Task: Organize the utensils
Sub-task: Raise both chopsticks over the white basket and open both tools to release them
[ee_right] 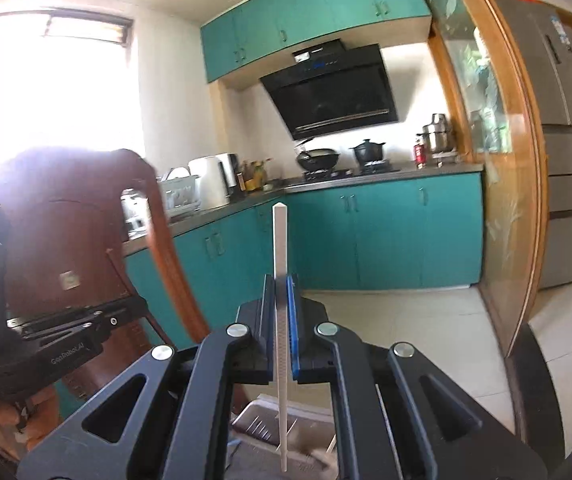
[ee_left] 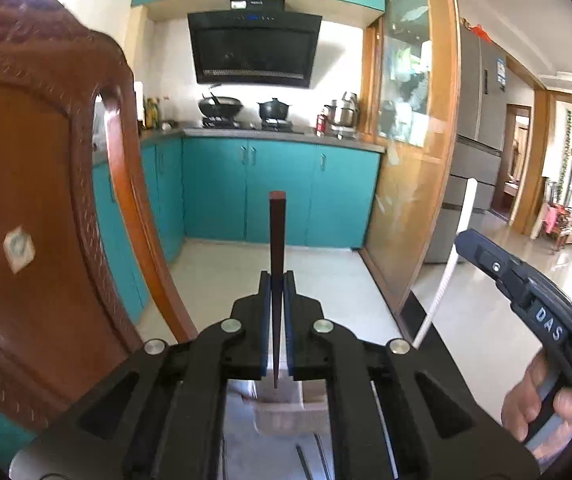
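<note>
My left gripper (ee_left: 277, 280) is clamped on a dark reddish-brown wooden chopstick (ee_left: 276, 240) — it stands upright between the blue pads, square end up, tapered tip hanging below the fingers above a pale plastic tray (ee_left: 292, 416). My right gripper (ee_right: 281, 284) is closed the same way on a slim white plastic chopstick (ee_right: 279, 248), also upright, lower tip over a grey tray (ee_right: 253, 420). Carved brown wooden chair back (ee_left: 33, 200) to the left, teal kitchen cabinets (ee_left: 277, 192) ahead.
</note>
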{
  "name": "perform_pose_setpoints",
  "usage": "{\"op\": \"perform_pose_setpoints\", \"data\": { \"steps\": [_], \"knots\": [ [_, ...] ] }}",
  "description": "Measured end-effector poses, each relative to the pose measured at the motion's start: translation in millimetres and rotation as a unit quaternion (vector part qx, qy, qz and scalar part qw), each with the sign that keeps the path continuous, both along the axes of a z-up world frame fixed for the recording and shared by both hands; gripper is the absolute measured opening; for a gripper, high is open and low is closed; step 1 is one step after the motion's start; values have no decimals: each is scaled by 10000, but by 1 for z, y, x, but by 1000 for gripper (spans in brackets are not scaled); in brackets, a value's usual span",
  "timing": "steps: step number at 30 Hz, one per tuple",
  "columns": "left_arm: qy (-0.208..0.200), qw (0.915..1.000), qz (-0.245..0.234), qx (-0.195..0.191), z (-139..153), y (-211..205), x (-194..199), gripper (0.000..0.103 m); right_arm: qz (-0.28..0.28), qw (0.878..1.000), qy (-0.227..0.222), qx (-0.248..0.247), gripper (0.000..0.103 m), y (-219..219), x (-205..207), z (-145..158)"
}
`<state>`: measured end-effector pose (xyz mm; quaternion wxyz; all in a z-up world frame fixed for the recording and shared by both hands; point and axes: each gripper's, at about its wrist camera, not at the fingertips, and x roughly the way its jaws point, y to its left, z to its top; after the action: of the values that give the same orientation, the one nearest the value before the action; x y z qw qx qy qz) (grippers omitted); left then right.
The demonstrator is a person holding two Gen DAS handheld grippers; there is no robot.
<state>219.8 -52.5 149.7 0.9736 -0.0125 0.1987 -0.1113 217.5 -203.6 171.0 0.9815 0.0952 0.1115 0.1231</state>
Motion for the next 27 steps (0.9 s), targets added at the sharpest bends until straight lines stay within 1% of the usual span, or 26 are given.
{"op": "perform_pose_setpoints", "data": {
  "steps": [1,3,7,10,11,14,17,21,22,24,26,27],
  "knots": [
    [-14,10000,30,8,-6,-4,11,7,-60,9999,66,-49,7,2,8,-5],
    [150,9999,80,8,-19,-10,30,7,-156,9994,268,-145,7,6,25,-19],
    [567,9983,119,23,-64,-17,49,7,-205,9974,647,-238,7,8,43,-53],
    [752,9969,191,128,-88,-20,59,7,-176,9954,902,-282,7,10,50,-78],
    [850,9960,210,160,-99,-21,62,7,-152,9950,949,-287,7,11,49,-82],
    [1027,9939,281,275,-122,-22,62,7,-17,9928,1154,-334,7,16,49,-104],
    [1195,9917,325,334,-137,-20,65,7,54,9904,1293,-494,7,26,48,-119],
    [1263,9908,373,309,-146,-14,61,7,60,9900,1282,-593,9,33,40,-123],
    [1249,9910,372,310,-144,-13,60,7,40,9903,1243,-613,10,34,38,-122],
    [1141,9922,392,323,-140,-12,54,8,8,9914,1154,-621,25,34,30,-118],
    [1009,9935,406,324,-134,-12,45,11,-31,9935,978,-584,34,32,21,-112],
    [889,9947,410,313,-130,-11,37,14,-64,9955,775,-547,36,30,10,-105]
  ]
}}
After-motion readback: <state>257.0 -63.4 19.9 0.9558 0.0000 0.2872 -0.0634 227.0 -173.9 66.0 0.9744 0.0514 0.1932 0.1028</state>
